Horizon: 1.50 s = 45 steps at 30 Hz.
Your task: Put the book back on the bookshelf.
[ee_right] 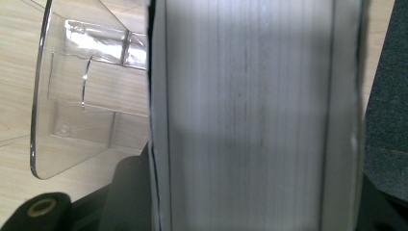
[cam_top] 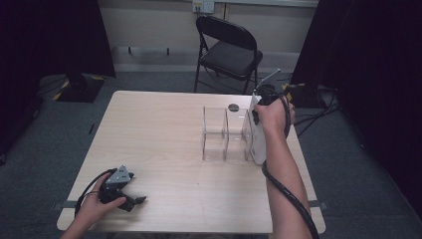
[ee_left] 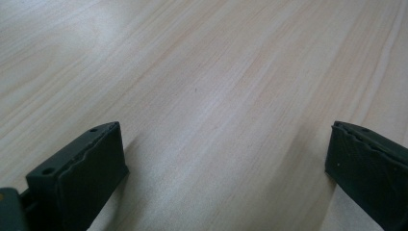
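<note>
Upright: book pinched in right hand-held gripper, long axis toward chair.

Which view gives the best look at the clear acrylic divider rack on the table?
The high view: the clear rack appears whole, with upright panels and the white book in the right gripper at its right end. The right gripper view catches one rounded panel beside the book's pages. The left gripper view faces bare table.
</note>
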Motion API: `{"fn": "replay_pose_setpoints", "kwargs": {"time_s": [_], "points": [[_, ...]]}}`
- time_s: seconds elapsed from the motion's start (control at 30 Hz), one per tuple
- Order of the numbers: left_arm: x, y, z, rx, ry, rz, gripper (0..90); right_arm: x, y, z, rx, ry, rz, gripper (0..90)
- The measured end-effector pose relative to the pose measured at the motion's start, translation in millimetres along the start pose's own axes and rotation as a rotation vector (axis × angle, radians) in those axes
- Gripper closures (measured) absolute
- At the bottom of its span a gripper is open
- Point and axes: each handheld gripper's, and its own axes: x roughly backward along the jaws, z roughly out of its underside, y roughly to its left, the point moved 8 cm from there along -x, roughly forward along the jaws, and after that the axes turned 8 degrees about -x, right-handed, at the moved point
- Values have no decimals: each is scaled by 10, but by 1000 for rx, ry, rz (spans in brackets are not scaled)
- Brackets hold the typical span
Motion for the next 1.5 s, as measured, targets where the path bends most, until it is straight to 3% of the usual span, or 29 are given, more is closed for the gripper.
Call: {"fn": "replay_pose_setpoints", "kwargs": {"time_s": [0.63, 1.03, 1.5], "points": [[3, -1, 3, 0, 6, 3, 0, 61, -60, 20, 2, -29, -9, 448], [-1, -1, -1, 0, -1, 3, 0, 244, -137, 168, 16, -43, -6, 379], [-8, -3, -7, 6, -9, 0, 0, 276, -161, 324, 27, -44, -33, 364]]}}
